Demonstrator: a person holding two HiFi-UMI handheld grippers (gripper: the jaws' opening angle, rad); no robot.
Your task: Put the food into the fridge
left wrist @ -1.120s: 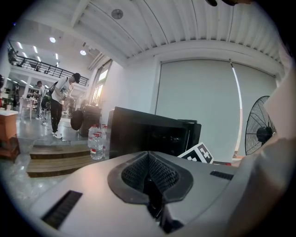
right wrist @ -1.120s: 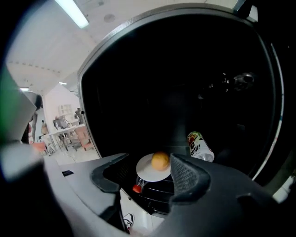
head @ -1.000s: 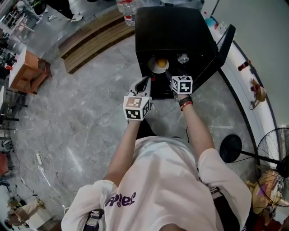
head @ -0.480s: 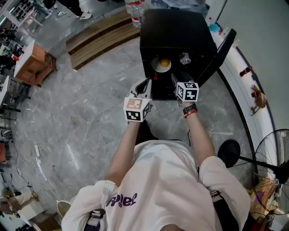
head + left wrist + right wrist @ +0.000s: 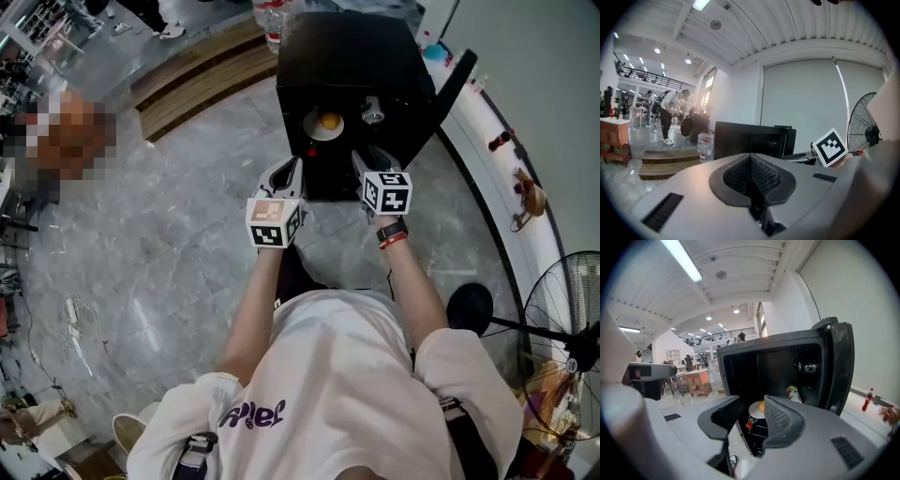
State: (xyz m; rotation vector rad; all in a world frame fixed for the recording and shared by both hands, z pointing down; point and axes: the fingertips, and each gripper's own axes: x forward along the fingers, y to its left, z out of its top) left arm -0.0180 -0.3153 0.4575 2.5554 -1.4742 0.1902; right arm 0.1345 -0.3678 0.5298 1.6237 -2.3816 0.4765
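Note:
A small black fridge (image 5: pixel 347 56) stands on the floor with its door (image 5: pixel 448 89) swung open to the right. On a shelf inside sits a white plate (image 5: pixel 319 127) holding a round orange food (image 5: pixel 329 121), with a patterned packet (image 5: pixel 792 393) beside it. My right gripper (image 5: pixel 367 159) hovers in front of the opening, a little short of the shelf. Its jaws are closing with nothing between them, and the plate (image 5: pixel 754 409) shows through the gap. My left gripper (image 5: pixel 284 173) hangs to the left of the opening, shut and empty.
Water bottles (image 5: pixel 704 145) stand on a wooden step (image 5: pixel 202 70) behind the fridge. A white ledge (image 5: pixel 497 178) runs along the right wall, with a standing fan (image 5: pixel 562 319) near it. Grey marble floor (image 5: pixel 169 234) spreads to the left. People stand far off in the hall.
Both grippers have drawn back from the fridge opening toward the person. The right gripper's jaws have narrowed. The plate stays on the shelf.

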